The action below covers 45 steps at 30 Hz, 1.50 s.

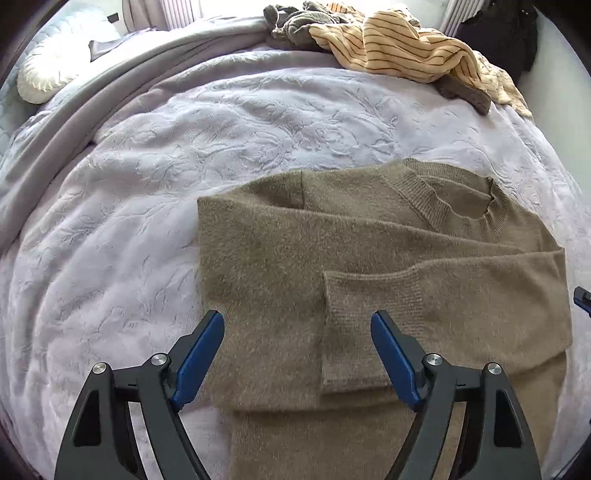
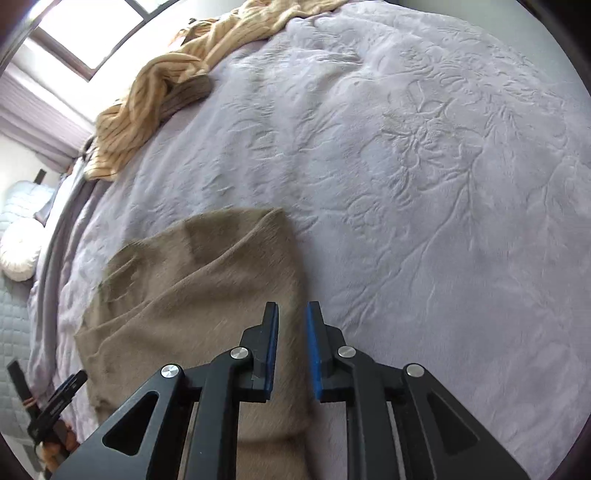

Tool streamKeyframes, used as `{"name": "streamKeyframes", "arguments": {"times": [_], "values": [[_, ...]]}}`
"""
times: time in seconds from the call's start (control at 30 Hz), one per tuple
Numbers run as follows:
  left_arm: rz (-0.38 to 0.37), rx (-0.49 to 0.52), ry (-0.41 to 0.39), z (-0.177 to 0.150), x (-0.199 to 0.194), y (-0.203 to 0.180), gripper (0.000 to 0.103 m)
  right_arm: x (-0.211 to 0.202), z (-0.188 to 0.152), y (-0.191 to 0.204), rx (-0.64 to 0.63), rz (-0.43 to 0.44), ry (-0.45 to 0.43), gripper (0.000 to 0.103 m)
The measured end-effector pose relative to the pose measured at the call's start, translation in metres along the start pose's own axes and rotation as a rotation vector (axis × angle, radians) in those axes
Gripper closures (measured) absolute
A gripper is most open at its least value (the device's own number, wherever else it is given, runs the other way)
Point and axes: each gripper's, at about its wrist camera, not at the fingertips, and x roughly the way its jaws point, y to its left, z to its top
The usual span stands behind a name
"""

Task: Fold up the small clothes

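An olive-brown knit sweater (image 1: 369, 266) lies flat on the bed with both sleeves folded across its chest and its collar at the far right. My left gripper (image 1: 297, 321) is open wide just above its lower left part, holding nothing. In the right wrist view the sweater (image 2: 192, 295) lies to the left and below. My right gripper (image 2: 291, 314) hovers over the sweater's right edge with the jaws narrowly apart and nothing between them.
A lavender embossed blanket (image 1: 221, 122) covers the bed. A striped yellow garment (image 1: 406, 48) and grey-brown clothes (image 1: 295, 22) are piled at the far edge; the pile also shows in the right wrist view (image 2: 162, 99). A white round cushion (image 1: 44, 74) lies far left.
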Motion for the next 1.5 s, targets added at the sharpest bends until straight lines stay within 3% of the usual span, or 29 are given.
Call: {"name": "streamKeyframes", "arguments": {"times": [0.1,0.17,0.2,0.23,0.37,0.4,0.43,0.47,0.57,0.77,0.97,1.0,1.07,1.1,1.13,1.17,1.2,1.23,1.3,1.4,1.47,1.5], "values": [[-0.030,-0.009,0.042,-0.003,0.008,0.000,0.021,-0.010,-0.022,0.011,-0.006,0.060,0.041,0.075],[-0.064,-0.021,0.067,-0.005,0.013,-0.004,0.023,-0.011,-0.038,0.014,0.025,0.104,0.082,0.063],[-0.075,-0.029,0.072,-0.006,0.014,-0.005,0.038,-0.009,-0.050,0.013,0.061,0.146,0.121,0.062],[-0.089,-0.031,0.084,-0.007,0.017,-0.007,0.063,-0.006,-0.058,0.012,0.088,0.172,0.149,0.062],[-0.108,-0.011,0.088,-0.012,0.015,-0.015,0.091,0.009,-0.079,0.001,0.213,0.218,0.209,0.062],[-0.109,0.000,0.081,-0.013,0.013,-0.016,0.093,0.013,-0.078,-0.004,0.254,0.220,0.187,0.065],[-0.102,0.007,0.074,-0.014,0.010,-0.016,0.093,0.015,-0.075,-0.007,0.273,0.223,0.164,0.092],[-0.096,0.015,0.071,-0.016,0.009,-0.016,0.093,0.015,-0.073,-0.008,0.276,0.212,0.146,0.097],[-0.040,0.047,0.069,-0.023,0.011,-0.012,0.093,0.022,-0.075,-0.007,0.222,0.152,0.149,0.097],[0.000,0.029,0.072,-0.032,-0.002,0.003,0.092,0.018,-0.078,0.006,0.115,0.082,0.159,0.097],[0.000,0.026,0.113,-0.048,-0.022,0.003,0.092,0.000,-0.092,0.024,0.068,0.078,0.197,0.092],[0.001,0.029,0.125,-0.052,-0.027,0.002,0.092,-0.004,-0.097,0.027,0.070,0.078,0.206,0.088],[-0.010,0.023,0.148,-0.057,-0.032,0.001,0.092,-0.011,-0.104,0.031,0.079,0.078,0.218,0.063],[-0.017,0.017,0.164,-0.060,-0.035,0.001,0.092,-0.015,-0.107,0.034,0.082,0.078,0.222,0.058],[-0.017,0.014,0.181,-0.064,-0.038,0.001,0.080,-0.019,-0.110,0.036,0.081,0.074,0.222,0.056],[-0.013,0.012,0.190,-0.067,-0.040,0.000,0.061,-0.023,-0.114,0.039,0.077,0.072,0.222,0.056],[-0.005,0.006,0.184,-0.071,-0.046,0.001,0.019,-0.027,-0.117,0.042,0.072,0.070,0.224,0.056],[0.002,-0.001,0.158,-0.075,-0.055,0.002,0.006,-0.032,-0.121,0.046,0.069,0.064,0.227,0.055],[0.010,0.021,0.126,-0.082,-0.070,-0.001,0.006,-0.039,-0.127,0.051,0.066,0.058,0.234,0.049],[0.037,0.036,0.158,-0.093,-0.082,-0.001,0.006,-0.051,-0.137,0.061,0.051,0.050,0.243,0.036],[0.036,0.046,0.181,-0.100,-0.089,0.001,0.006,-0.059,-0.144,0.071,0.019,0.039,0.243,0.015],[0.034,0.048,0.189,-0.104,-0.093,0.001,0.006,-0.065,-0.149,0.078,-0.011,0.031,0.236,0.014]]}}
